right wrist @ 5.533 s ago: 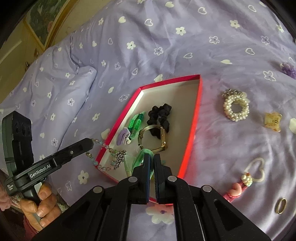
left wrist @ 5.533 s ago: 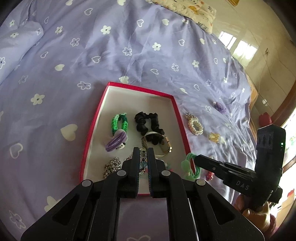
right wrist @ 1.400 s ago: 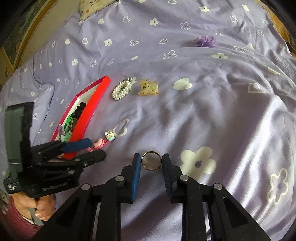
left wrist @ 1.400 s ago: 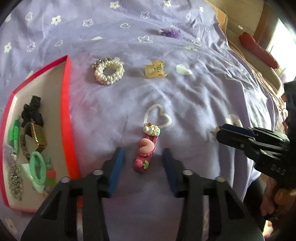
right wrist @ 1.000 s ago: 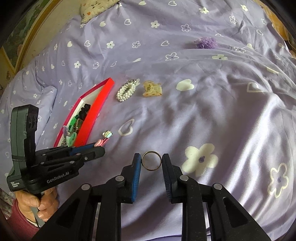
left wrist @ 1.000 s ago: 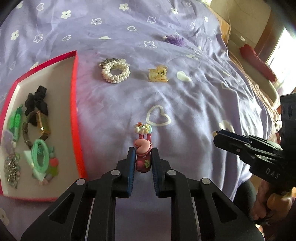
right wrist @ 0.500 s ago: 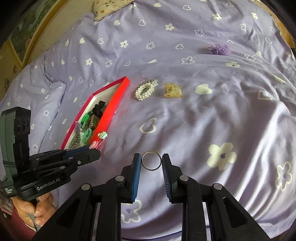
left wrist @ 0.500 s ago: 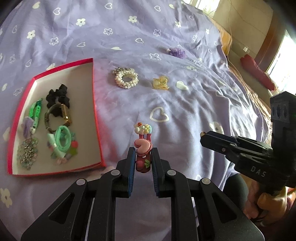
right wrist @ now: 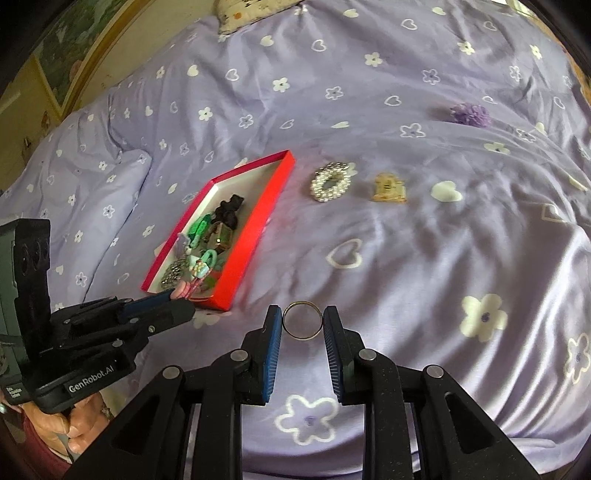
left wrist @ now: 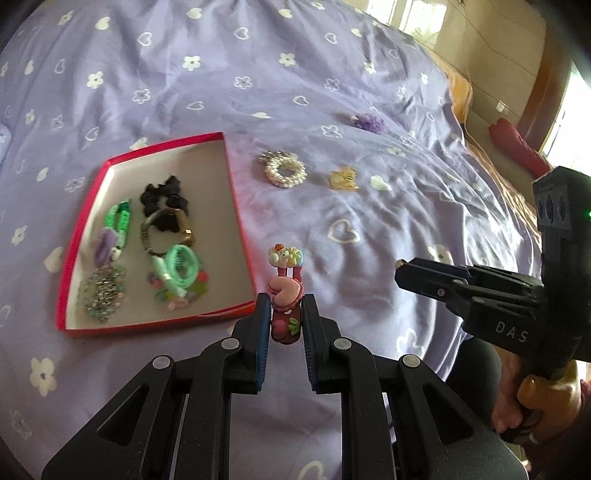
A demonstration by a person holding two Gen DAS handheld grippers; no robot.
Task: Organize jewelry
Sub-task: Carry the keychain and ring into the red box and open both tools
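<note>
My left gripper [left wrist: 284, 317] is shut on a pink hair clip [left wrist: 286, 291] with a heart and small charms, held above the bedspread just right of the red box [left wrist: 236, 206]. That box holds a black scrunchie, a watch, green hair ties and a beaded chain. In the right wrist view my right gripper [right wrist: 302, 321] is shut on a thin metal ring [right wrist: 302, 319], lifted off the sheet. The left gripper [right wrist: 173, 306] shows there at the box's near corner [right wrist: 221, 304]. A pearl bracelet [left wrist: 284, 170], a gold clip [left wrist: 344, 179] and a purple scrunchie [left wrist: 369, 122] lie on the bed.
The purple bedspread [right wrist: 443, 258] with white flowers and hearts covers everything. A pillow [right wrist: 258, 9] lies at the far edge, a folded quilt bulge [right wrist: 92, 192] at the left. A person's hand [left wrist: 535, 402] grips the right tool's handle. The bed's edge [left wrist: 461, 96] and the floor are on the right.
Both grippers have risen and drifted left toward the red box, each keeping its item. The box now sits nearer the middle of the left wrist view.
</note>
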